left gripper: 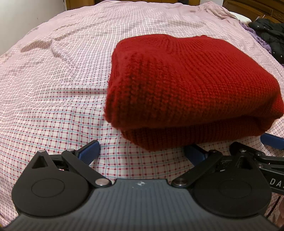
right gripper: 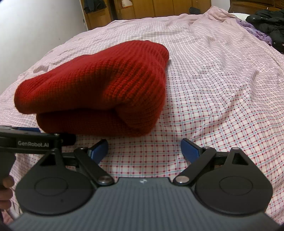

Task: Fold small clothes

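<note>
Sweater: here it is, the red knit sweater (left gripper: pixel 191 88), folded into a thick two-layer bundle and lying on the bed, fold edge facing the cameras
Bed: covered with a pink checked sheet (left gripper: pixel 53 92), a bit rumpled towards the far side, and the bundle sits near the front of it
Left gripper: the left gripper (left gripper: pixel 142 152) hangs over the sheet just short of the bundle, tilted down, and its blue fingers (left gripper: pixel 89 151) are spread wide with only checked cloth between them; nothing held
Left gripper against sweater: the right-hand blue finger sits just below the bundle's near edge; whether it touches the knit I cannot tell
Right gripper: the right gripper (right gripper: pixel 144 151) stands beside the bundle's right end, blue fingers (right gripper: pixel 190 151) wide apart, empty, bare sheet between them
Neighbours: in the right wrist view the left tool's black body crosses the lower left, with a person's hand (right gripper: pixel 6 188) below it at the edge
Far corner: a dark garment (right gripper: pixel 269 26) and some purple cloth (right gripper: pixel 257 32) lie at the back right of the bed
Background: wooden cabinets (right gripper: pixel 159 8) behind the bed, white wall to the left
</note>
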`<state>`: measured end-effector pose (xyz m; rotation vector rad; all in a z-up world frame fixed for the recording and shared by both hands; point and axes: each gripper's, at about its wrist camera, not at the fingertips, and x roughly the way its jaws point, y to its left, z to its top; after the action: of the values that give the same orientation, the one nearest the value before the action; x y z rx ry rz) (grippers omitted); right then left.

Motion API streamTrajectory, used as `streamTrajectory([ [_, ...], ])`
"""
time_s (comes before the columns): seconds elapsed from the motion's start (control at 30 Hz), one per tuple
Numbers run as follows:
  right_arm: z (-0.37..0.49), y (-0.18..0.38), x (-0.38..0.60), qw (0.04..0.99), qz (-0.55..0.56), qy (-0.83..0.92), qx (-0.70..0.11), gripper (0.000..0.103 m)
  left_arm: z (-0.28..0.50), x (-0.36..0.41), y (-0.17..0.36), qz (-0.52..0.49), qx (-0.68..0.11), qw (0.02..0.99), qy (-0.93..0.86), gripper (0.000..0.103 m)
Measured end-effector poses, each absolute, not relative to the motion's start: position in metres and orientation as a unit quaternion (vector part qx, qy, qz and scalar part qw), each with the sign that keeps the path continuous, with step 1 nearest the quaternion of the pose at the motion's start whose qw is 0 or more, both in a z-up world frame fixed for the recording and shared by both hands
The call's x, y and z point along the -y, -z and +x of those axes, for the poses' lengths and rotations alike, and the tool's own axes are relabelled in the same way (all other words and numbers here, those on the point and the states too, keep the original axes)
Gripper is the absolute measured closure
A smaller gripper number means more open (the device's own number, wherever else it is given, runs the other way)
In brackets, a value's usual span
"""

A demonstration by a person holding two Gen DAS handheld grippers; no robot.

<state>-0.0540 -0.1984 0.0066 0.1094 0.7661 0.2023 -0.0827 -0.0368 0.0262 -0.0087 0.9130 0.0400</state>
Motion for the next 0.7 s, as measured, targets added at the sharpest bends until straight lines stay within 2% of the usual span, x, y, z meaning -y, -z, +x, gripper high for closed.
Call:
streamTrajectory([
  [0.17, -0.0537, -0.0055, 0.1965, 0.921, 0.052, -0.102, -0.373, 0.007, -0.0826, 0.0367, -0.0261, -0.004, -0.441, 0.897, -0.019, 0.0],
  [0.7, -0.0533, -0.0058, 0.197, 0.92, 0.052, -0.102, -0.374, 0.006, -0.083, 0.0369, -0.0268, -0.004, -0.441, 0.897, -0.019, 0.0],
])
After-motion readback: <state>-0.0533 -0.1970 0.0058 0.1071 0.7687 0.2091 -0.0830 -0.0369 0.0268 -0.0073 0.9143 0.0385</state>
